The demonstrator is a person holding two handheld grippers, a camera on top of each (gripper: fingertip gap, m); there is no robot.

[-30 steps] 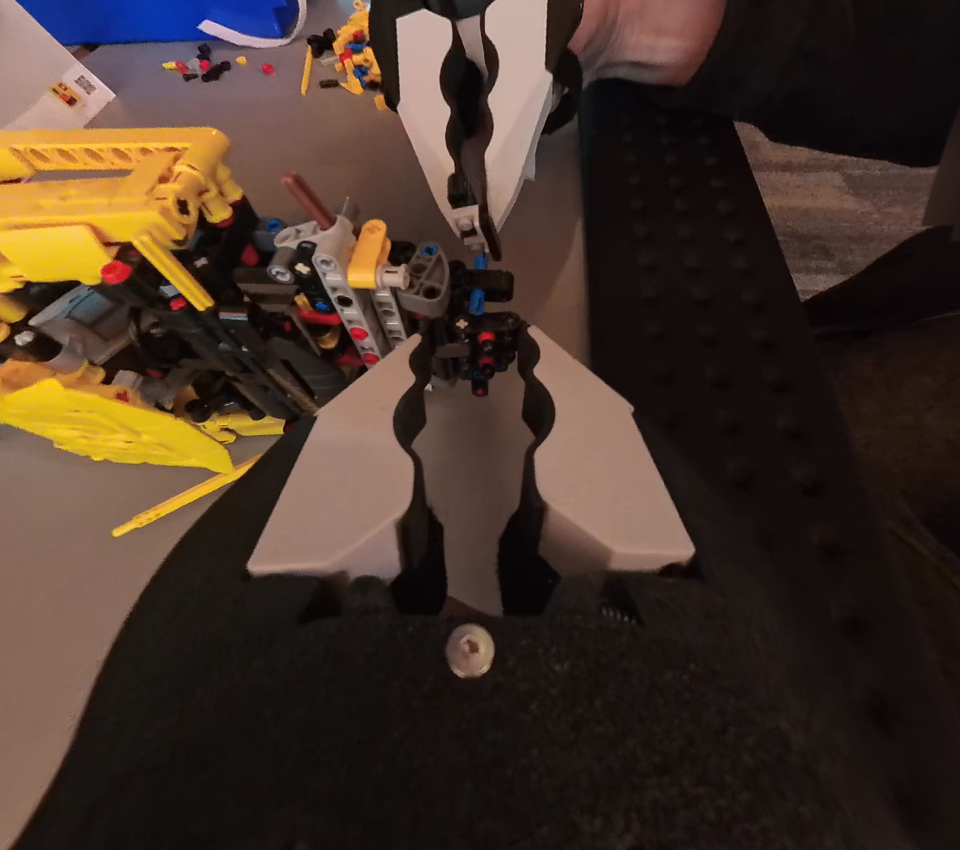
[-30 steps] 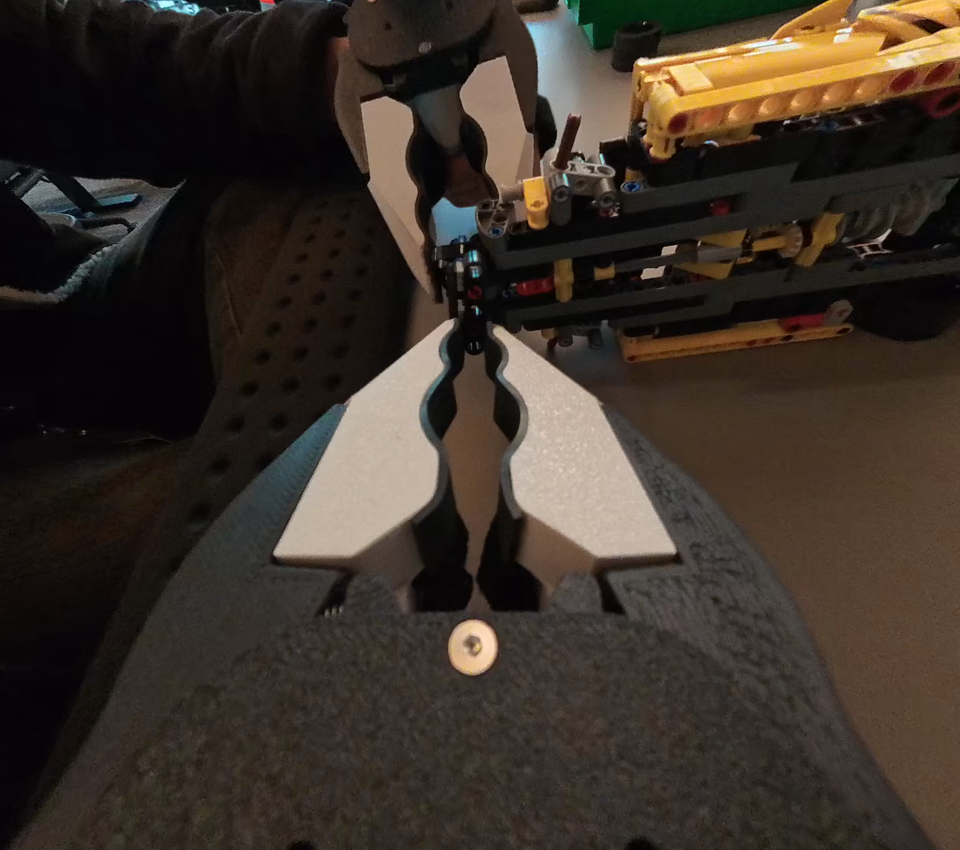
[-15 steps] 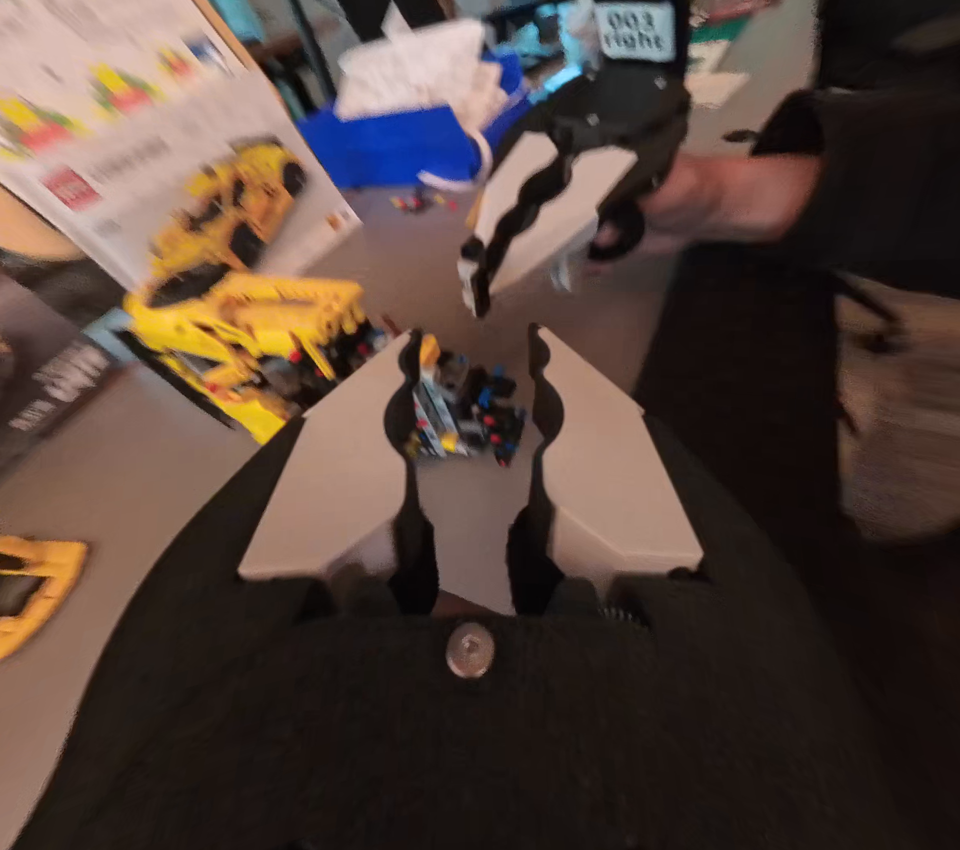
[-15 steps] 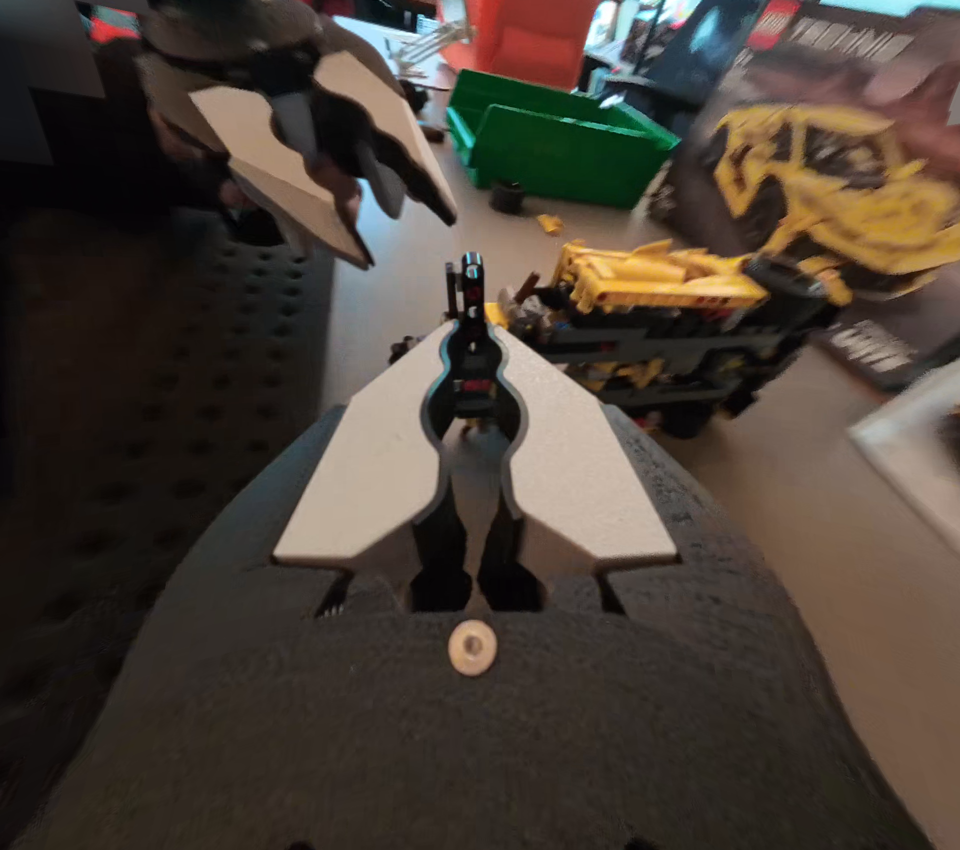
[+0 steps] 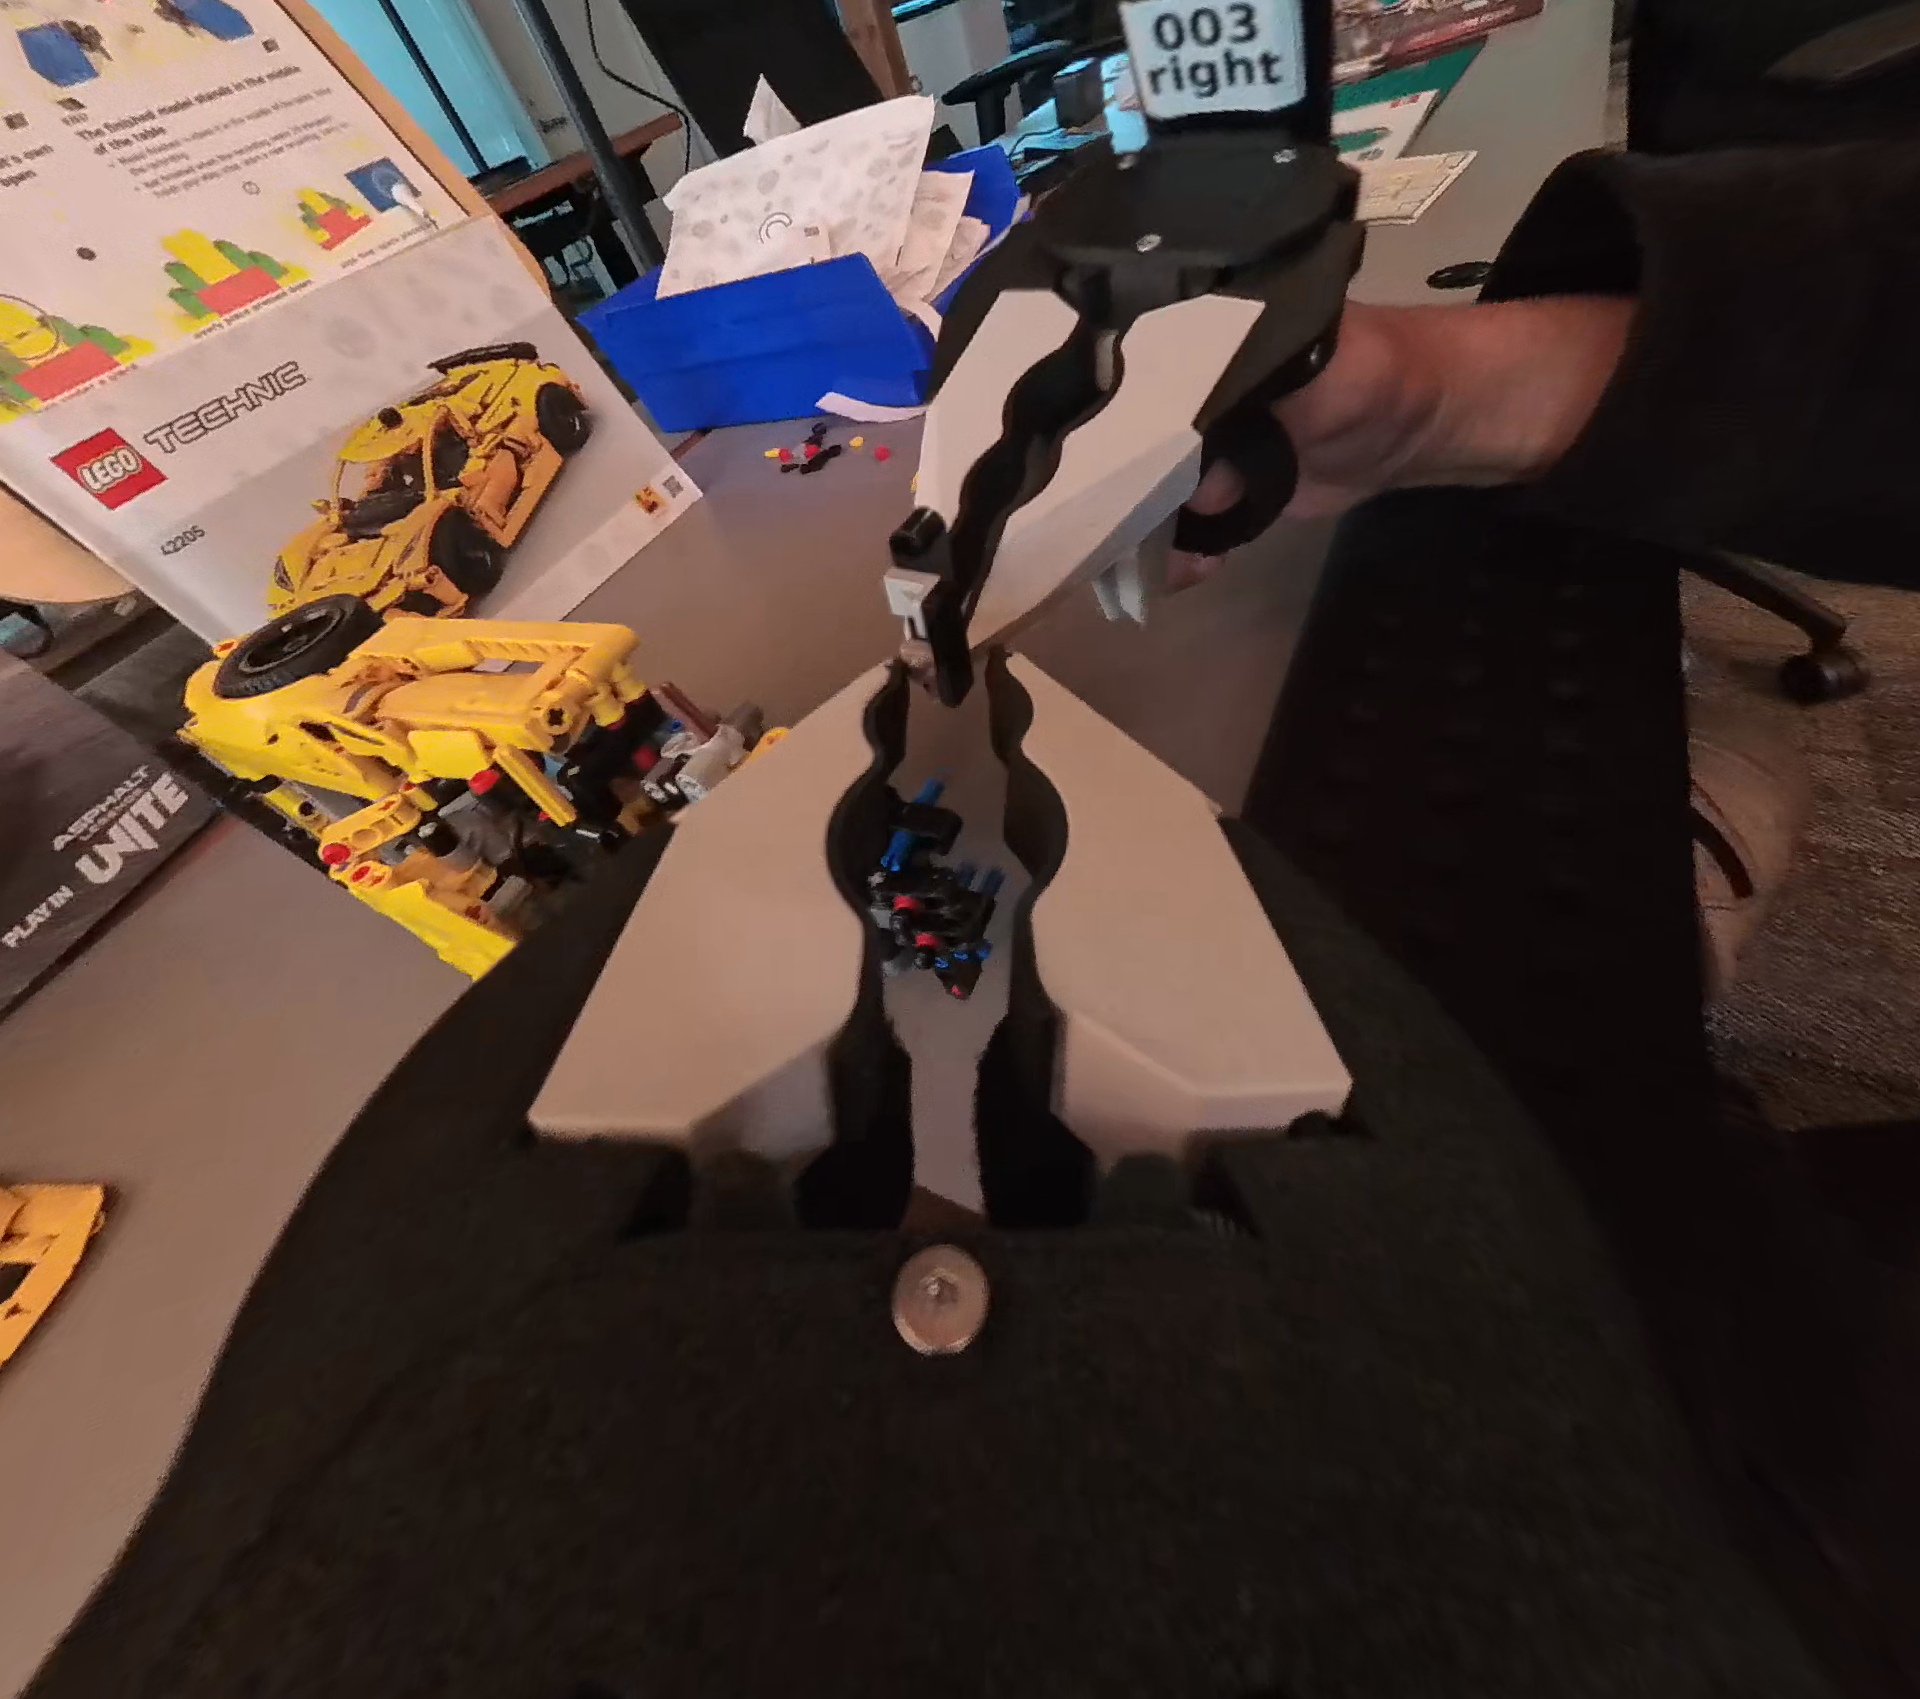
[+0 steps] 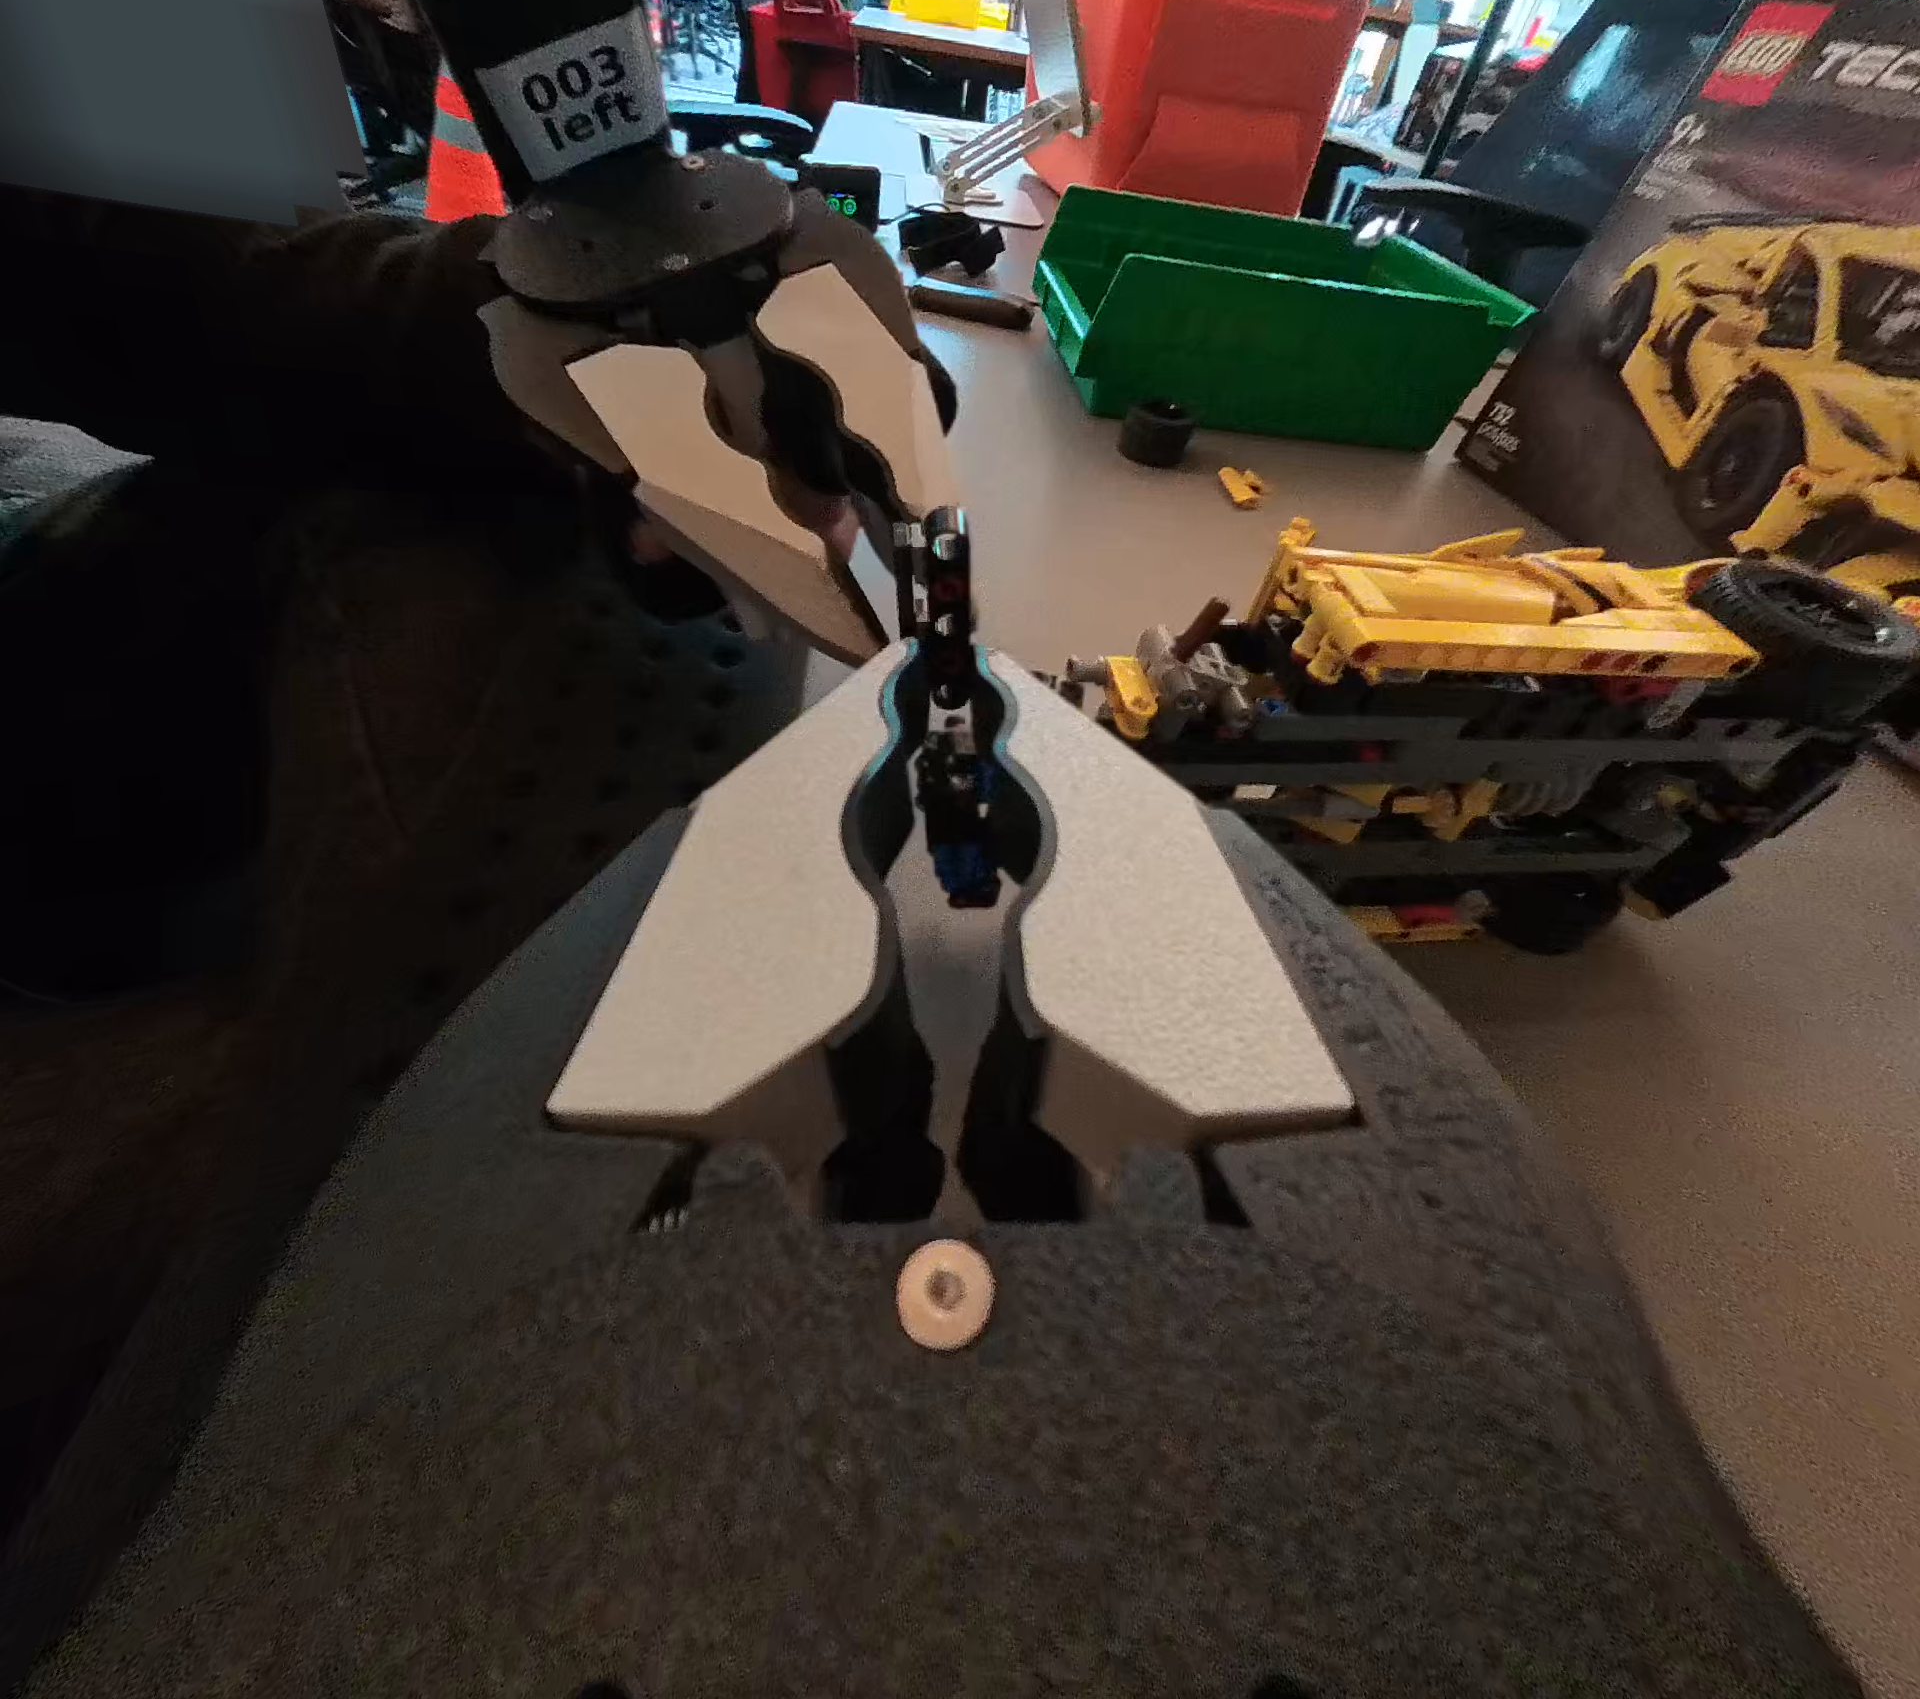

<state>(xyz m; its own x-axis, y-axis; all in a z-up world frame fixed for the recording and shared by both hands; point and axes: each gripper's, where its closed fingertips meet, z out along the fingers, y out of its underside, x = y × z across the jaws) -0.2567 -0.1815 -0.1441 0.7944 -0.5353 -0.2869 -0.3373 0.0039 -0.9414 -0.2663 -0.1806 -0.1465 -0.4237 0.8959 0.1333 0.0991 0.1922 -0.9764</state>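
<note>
Pinching a black brick beam (image 6: pixel 940 600), right gripper (image 6: pixel 943 678) sits closed; left gripper (image 5: pixel 940 683) gapes empty above small black subassembly (image 5: pixel 930 906); yellow car model (image 6: pixel 1507 673) lies on surface (image 6: pixel 1662 1078).

Left gripper (image 5: pixel 940 688) raised off the table, its white fingers (image 5: pixel 748 911) parted with a clear gap between the tips, nothing gripped. Right gripper (image 6: pixel 945 673) also raised, jaws nearly together, pinching a small black brick piece (image 6: pixel 940 600) that sticks up past its tips. Seen from the left wrist view, the right gripper (image 5: pixel 930 621) points down and left, tips just beside the left gripper's tips. A hand (image 5: pixel 1392 413) in a dark sleeve (image 5: pixel 1704 340) grips its handle, one finger through the trigger loop.
</note>
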